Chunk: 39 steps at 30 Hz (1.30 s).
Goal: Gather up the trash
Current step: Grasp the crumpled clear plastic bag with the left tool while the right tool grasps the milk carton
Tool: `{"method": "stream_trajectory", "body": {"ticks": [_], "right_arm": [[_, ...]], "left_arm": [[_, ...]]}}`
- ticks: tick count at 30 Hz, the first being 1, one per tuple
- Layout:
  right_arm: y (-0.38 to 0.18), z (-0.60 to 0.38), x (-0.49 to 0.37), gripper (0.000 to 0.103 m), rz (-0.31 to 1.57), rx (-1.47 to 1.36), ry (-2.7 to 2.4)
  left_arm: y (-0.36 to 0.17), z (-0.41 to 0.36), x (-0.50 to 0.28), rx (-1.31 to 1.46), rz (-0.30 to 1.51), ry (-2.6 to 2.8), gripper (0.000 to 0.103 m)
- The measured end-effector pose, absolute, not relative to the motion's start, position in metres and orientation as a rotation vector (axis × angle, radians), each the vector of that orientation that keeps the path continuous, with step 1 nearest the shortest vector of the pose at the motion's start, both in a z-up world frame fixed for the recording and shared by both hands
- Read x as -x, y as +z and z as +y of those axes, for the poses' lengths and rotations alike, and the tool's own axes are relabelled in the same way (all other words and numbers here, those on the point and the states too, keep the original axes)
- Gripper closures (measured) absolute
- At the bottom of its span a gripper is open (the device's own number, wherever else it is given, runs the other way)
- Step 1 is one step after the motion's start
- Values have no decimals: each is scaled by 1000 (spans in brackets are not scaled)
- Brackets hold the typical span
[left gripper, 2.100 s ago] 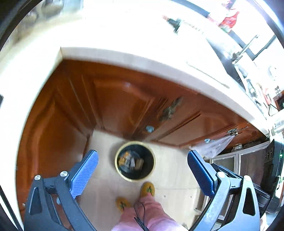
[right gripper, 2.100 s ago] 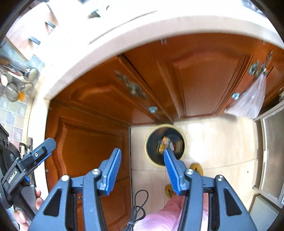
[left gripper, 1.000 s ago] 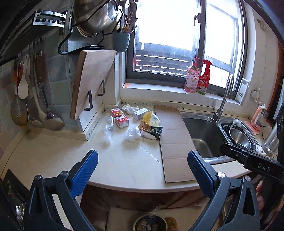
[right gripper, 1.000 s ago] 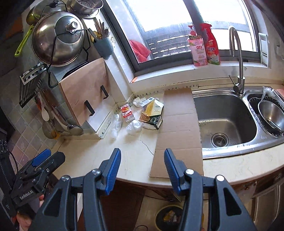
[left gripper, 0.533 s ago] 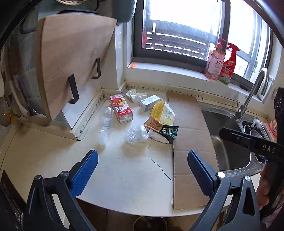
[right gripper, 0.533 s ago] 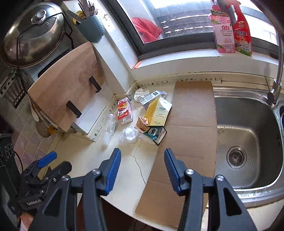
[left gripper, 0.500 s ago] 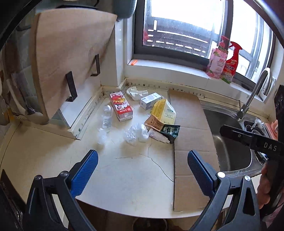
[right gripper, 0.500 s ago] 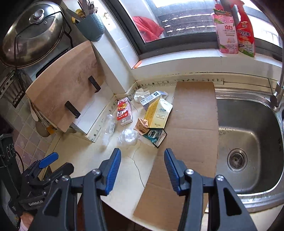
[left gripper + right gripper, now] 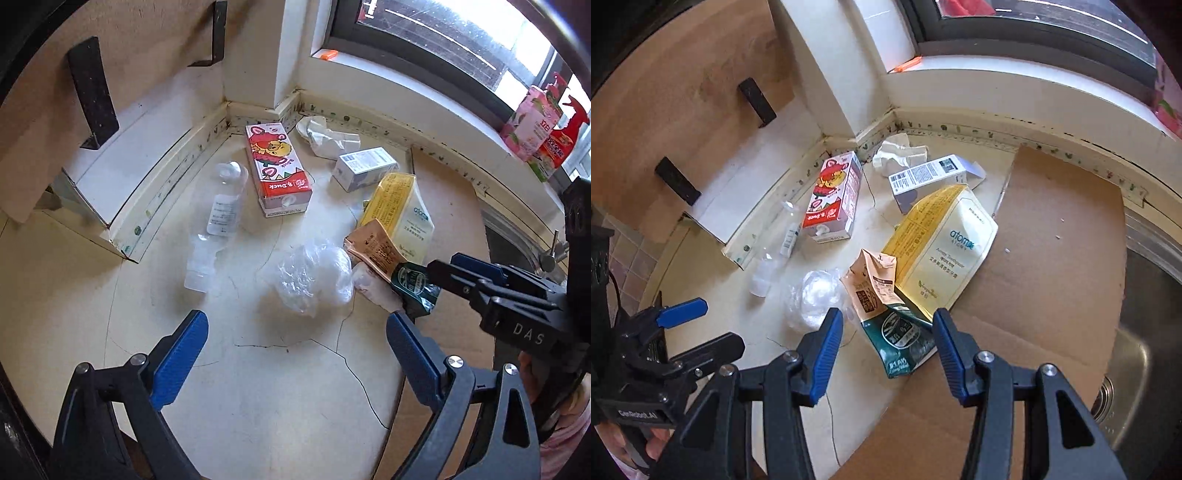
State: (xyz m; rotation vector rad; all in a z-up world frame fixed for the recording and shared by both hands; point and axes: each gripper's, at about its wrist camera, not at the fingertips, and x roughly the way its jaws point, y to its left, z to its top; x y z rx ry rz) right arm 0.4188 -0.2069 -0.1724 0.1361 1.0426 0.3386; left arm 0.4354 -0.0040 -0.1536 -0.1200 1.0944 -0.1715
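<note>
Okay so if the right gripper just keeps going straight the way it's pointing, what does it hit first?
Most likely the dark green pouch, which lies between the open fingers of the right gripper on the edge of the cardboard sheet. The tan packet lies just beyond it. Depth is hard to judge here.

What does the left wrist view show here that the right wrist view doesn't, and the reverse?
Left only: pink bottle and red spray bottle on the sill. Right only: sink drain and nearly the whole cardboard sheet. Both: red carton, yellow pack, crumpled plastic, green pouch, both open, empty grippers.
</note>
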Motion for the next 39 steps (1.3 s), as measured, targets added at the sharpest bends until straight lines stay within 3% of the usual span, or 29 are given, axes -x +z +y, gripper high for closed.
{"method": "stream_trajectory", "body": {"ticks": [11,17,25,31,33,34,37,39], "right_arm": [[-209,-185,-437,52,1104,29,419],[-212,-179,-438,67,1110,22,505],[-213,-189,-442,68,1136,-103,541],[-208,-204,-443,68,1135,-197,531],[-208,-206,-442,68,1133,-203,525],[-208,-207,-442,68,1134,-207,522],[-207,-209,-437,69,1132,-220,517],[-205,-210,-433,69,1126,-224,511]], "left_arm": [[-165,-14,-464,117,1124,-187,7],[-182,-17,-482,145,1164,-192,7],[-209,-8,-503,271,1225,-192,7],[-226,-9,-512,320,1265,-198,18],[-228,-11,-512,323,1270,-203,30],[-230,-12,-512,324,1271,-208,40],[-228,-15,-508,319,1246,-220,53],[-224,-17,-504,295,1231,-214,56]]}}
